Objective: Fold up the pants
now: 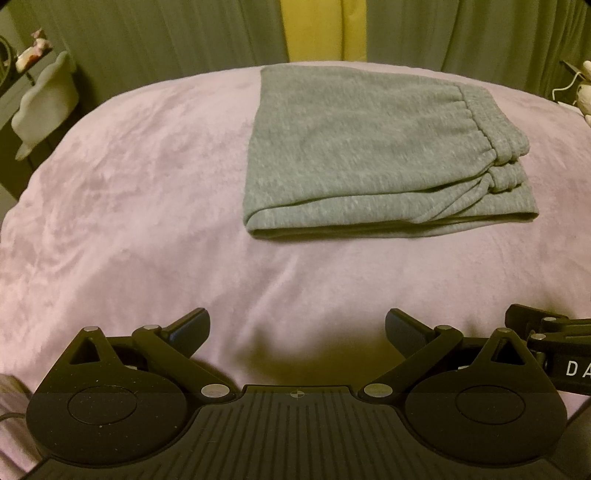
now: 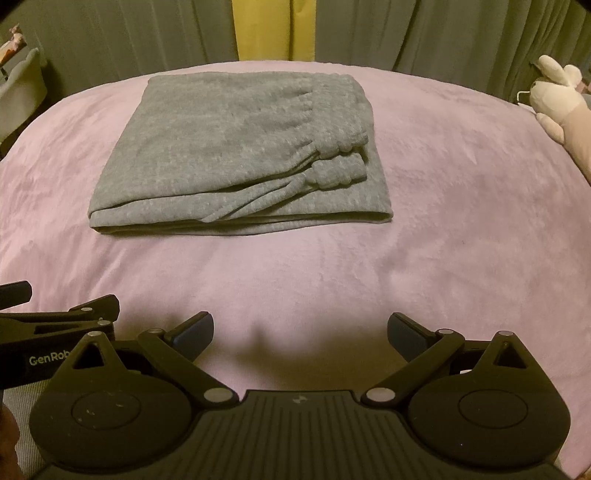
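Grey sweatpants (image 1: 369,147) lie folded into a flat rectangle on a pink blanket (image 1: 129,192), with the elastic waistband at the right edge. They also show in the right wrist view (image 2: 236,155). My left gripper (image 1: 297,328) is open and empty, held back above the near part of the blanket, well short of the pants. My right gripper (image 2: 301,332) is open and empty too, level with the left one and close beside it. Each gripper's side shows at the edge of the other's view.
Grey-green curtains (image 1: 461,33) with a yellow gap hang behind the bed. A white bin (image 1: 44,99) stands at the far left. A pale plush toy (image 2: 561,99) lies at the right edge of the blanket.
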A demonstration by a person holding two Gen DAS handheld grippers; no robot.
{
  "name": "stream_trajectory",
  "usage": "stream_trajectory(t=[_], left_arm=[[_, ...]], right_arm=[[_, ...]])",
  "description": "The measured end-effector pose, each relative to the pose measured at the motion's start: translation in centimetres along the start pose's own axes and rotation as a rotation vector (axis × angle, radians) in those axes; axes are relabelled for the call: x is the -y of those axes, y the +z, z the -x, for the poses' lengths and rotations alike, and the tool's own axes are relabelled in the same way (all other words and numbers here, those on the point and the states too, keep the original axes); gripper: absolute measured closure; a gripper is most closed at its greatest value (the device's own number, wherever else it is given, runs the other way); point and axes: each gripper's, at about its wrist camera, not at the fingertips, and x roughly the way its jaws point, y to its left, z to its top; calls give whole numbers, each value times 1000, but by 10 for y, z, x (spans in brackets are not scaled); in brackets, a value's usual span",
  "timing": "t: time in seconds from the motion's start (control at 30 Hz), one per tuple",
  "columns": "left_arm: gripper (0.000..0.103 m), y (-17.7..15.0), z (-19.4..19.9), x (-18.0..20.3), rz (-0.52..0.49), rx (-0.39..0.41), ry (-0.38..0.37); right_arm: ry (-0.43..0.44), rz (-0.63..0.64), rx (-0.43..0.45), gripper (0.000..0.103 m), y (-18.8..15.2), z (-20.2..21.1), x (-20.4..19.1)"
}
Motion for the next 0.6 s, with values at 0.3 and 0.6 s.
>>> stream_trajectory(t=[0.3,0.6], left_arm=[[0,0,0,-1,-1,-2,2],[0,0,-1,-2,5,-6,0]], right_arm=[[-3,7,0,3,1,-1,-2],[-1,11,1,3,0,-1,-2]])
